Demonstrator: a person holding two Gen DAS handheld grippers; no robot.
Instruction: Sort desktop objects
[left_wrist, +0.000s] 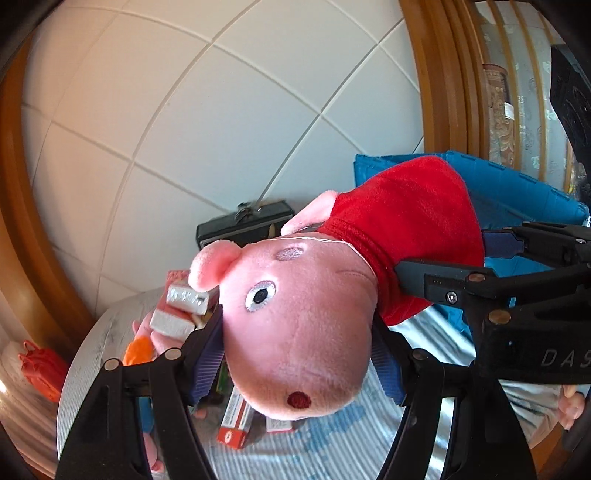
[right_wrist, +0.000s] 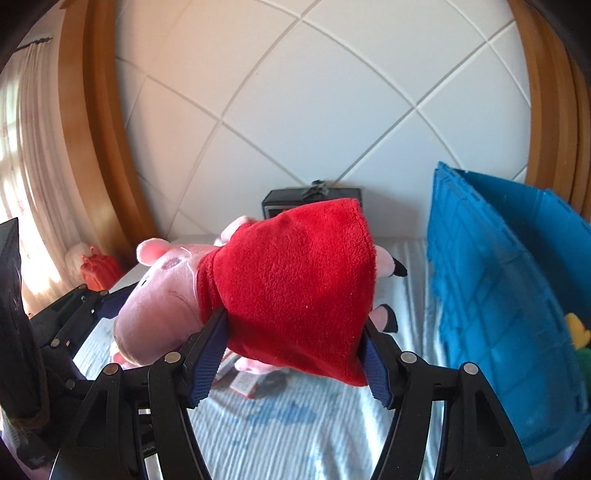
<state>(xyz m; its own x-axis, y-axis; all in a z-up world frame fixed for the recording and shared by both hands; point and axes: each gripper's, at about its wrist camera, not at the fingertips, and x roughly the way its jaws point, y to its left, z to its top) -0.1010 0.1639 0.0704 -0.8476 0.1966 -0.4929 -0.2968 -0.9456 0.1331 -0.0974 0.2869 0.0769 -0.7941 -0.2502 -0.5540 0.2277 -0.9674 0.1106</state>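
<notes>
A pink plush pig (left_wrist: 295, 332) in a red dress (right_wrist: 295, 280) hangs in the air above the striped cloth, held by both grippers. My left gripper (left_wrist: 299, 354) is shut on the pig's head. My right gripper (right_wrist: 293, 354) is shut on the red dress; it also shows in the left wrist view (left_wrist: 443, 284), clamped on the dress from the right. The left gripper shows at the left of the right wrist view (right_wrist: 92, 299). A blue plastic crate (right_wrist: 498, 295) stands at the right, close to the pig's feet.
Small boxes (left_wrist: 184, 306) and red-white cartons (left_wrist: 236, 421) lie on the striped cloth (right_wrist: 295, 424) under the pig. A black box (right_wrist: 280, 205) stands at the tiled wall. An orange bag (right_wrist: 98, 271) sits at the far left. Yellow and green items (right_wrist: 578, 332) lie in the crate.
</notes>
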